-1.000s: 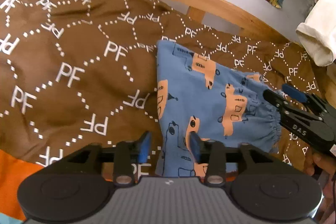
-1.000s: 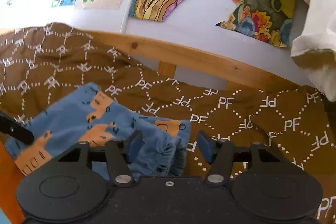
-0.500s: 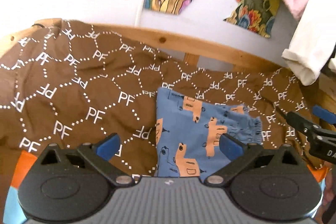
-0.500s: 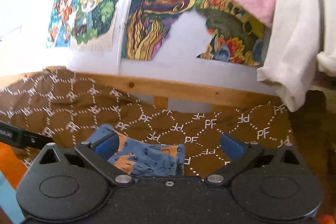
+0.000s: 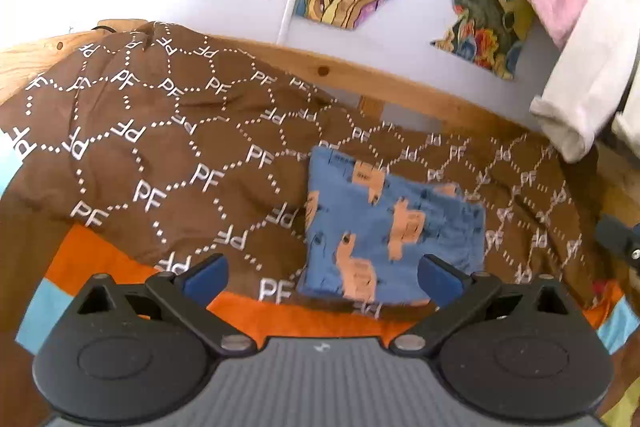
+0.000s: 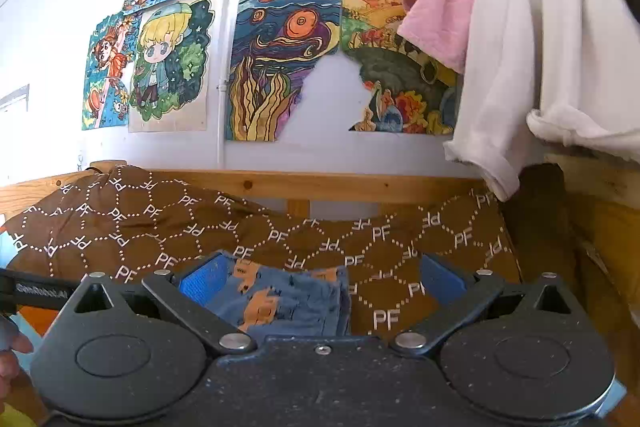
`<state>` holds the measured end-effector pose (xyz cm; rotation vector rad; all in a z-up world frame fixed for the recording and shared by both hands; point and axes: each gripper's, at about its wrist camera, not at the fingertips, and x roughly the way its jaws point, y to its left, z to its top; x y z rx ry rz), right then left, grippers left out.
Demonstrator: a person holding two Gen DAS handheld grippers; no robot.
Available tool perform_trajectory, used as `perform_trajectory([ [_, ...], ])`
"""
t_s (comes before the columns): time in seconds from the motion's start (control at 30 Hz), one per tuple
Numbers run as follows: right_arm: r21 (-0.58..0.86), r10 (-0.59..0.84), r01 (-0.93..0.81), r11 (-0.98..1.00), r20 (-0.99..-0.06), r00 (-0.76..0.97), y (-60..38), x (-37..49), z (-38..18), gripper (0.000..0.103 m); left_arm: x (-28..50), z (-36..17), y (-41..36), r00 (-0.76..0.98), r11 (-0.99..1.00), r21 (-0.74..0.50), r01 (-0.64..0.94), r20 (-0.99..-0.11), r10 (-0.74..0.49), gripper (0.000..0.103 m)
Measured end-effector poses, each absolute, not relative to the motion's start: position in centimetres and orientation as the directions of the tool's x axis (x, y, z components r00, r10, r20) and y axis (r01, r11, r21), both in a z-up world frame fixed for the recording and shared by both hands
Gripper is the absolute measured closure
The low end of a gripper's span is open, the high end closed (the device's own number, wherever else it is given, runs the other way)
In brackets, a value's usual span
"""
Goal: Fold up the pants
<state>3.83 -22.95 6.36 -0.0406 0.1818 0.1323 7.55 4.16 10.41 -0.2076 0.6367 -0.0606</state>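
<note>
The blue pants [image 5: 384,227] with orange car prints lie folded into a compact square on the brown patterned blanket [image 5: 160,155]. My left gripper [image 5: 322,277] hovers in front of them, open wide, nothing between its blue pads. In the right wrist view the folded pants [image 6: 288,297] show low between the fingers of my right gripper [image 6: 320,279], which is also open wide and raised clear of the cloth. A part of the right gripper [image 5: 618,239] shows at the right edge of the left wrist view, and the left gripper's finger [image 6: 32,291] at the left edge of the right wrist view.
A wooden bed rail [image 6: 320,185] runs behind the blanket, under a wall hung with drawings [image 6: 280,67]. White and pink clothes [image 6: 540,47] hang at the upper right. An orange and light blue sheet [image 5: 96,263] shows under the blanket's front edge.
Both grippers opened from near the pants' edges and let the cloth go. Both pulled back and upward, so the folded pants look smaller and more of the wall shows.
</note>
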Motion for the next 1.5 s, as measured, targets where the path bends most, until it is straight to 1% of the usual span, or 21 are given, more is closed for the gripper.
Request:
perform_trajectory([
  [0.3,-0.010,0.139,-0.148,0.989,-0.283,0.949,-22.4,2.1,3.0,0.001,5.2,8.7,3.9,0.769,0.993,-0.116,0.008,-0.634,-0.080,0.000],
  [0.63,-0.004,0.154,-0.167,0.986,-0.364,0.919,-22.5,1.8,0.4,0.001,4.2,8.0,3.6,0.766,1.000,-0.024,0.009,-0.643,-0.022,0.000],
  [0.73,0.009,0.167,-0.177,0.984,-0.372,0.913,-22.4,2.1,0.2,0.001,4.1,7.7,3.6,0.760,1.000,-0.013,0.010,-0.649,-0.016,0.000],
  [0.93,0.041,0.177,-0.177,0.983,-0.426,0.887,-22.6,2.8,-0.5,0.001,4.0,7.3,3.7,0.754,1.000,0.005,0.005,-0.657,-0.001,0.000],
  [1.1,0.084,0.176,-0.155,0.984,-0.438,0.882,-23.3,2.9,-0.4,0.001,4.0,7.2,3.7,0.744,1.000,0.003,0.010,-0.668,-0.006,0.000],
  [1.5,0.069,0.171,-0.157,0.985,-0.446,0.879,-23.2,2.9,-0.5,0.001,3.9,7.1,3.9,0.740,1.000,0.005,0.006,-0.672,-0.001,0.000],
])
